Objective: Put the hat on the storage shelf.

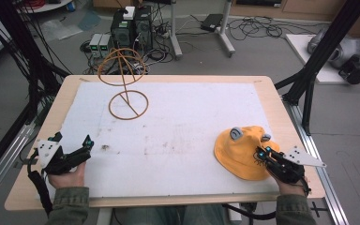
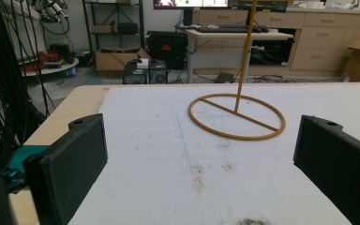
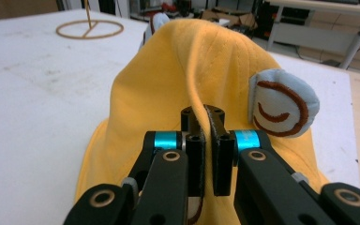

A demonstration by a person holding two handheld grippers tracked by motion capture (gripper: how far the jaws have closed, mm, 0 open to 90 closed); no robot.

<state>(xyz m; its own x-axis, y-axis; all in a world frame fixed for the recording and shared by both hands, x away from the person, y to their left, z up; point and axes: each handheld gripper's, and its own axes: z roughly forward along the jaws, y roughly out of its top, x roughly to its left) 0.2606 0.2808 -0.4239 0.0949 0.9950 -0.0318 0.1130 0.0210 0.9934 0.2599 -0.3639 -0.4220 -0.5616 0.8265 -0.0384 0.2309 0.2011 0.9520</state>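
A yellow hat [image 1: 240,151] with grey ears lies at the right near edge of the white mat [image 1: 168,140], a fold of its brim pinched between the clenched jaws of the right gripper [image 1: 264,153]. Across the table [image 1: 272,93], the left gripper [image 1: 72,145] rests with jaws spread and empty, facing a wire stand [image 1: 124,84].

So the mat [image 1: 168,136] lies on the table [image 1: 272,93] and covers most of its top. The wire stand [image 1: 128,104] sits on the mat, upper left of the high view. The hat [image 1: 239,150] is on the mat at lower right, with the right gripper [image 1: 264,153] at its near edge. The left gripper [image 1: 82,149] is at lower left, well apart from both.
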